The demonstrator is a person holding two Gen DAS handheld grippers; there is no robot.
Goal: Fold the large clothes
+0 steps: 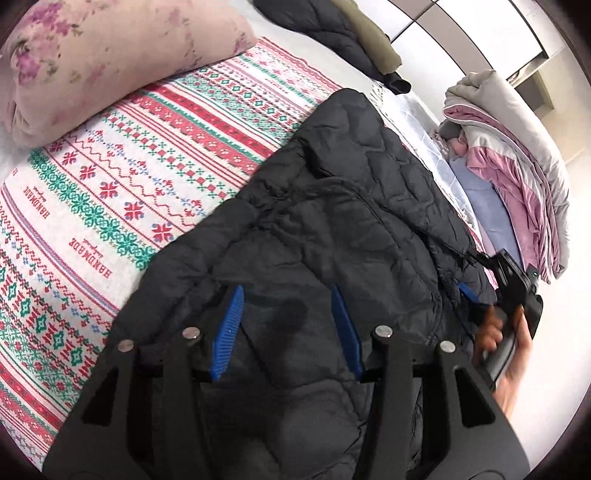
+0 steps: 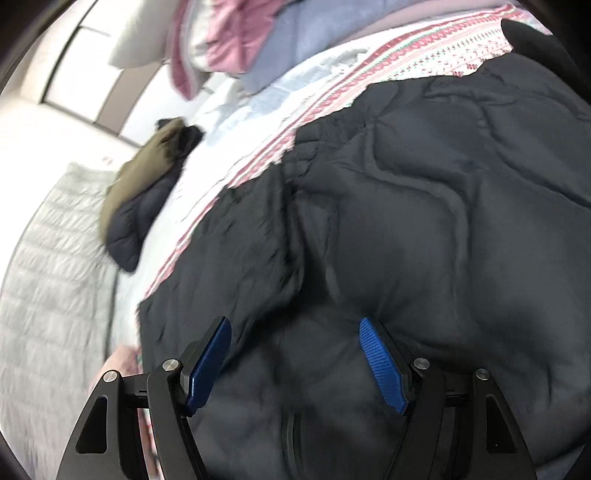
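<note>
A dark quilted jacket [image 1: 332,229] lies spread on a bed cover with red and green patterns [image 1: 129,177]. My left gripper [image 1: 286,295] hovers just over the jacket's near part, its blue pads apart with only the jacket's surface below them. At the right edge of the left wrist view a hand holds my right gripper [image 1: 469,291] by the jacket's right side. The blurred right wrist view shows the right gripper [image 2: 293,325] open wide above the jacket [image 2: 424,221], gripping nothing.
A pink floral quilt [image 1: 92,66] lies at the far left of the bed. A heap of pink and grey bedding [image 1: 509,155] sits at the right. Another dark jacket with an olive garment [image 1: 332,33] lies at the back. A white quilted cover [image 2: 48,277] borders the bed.
</note>
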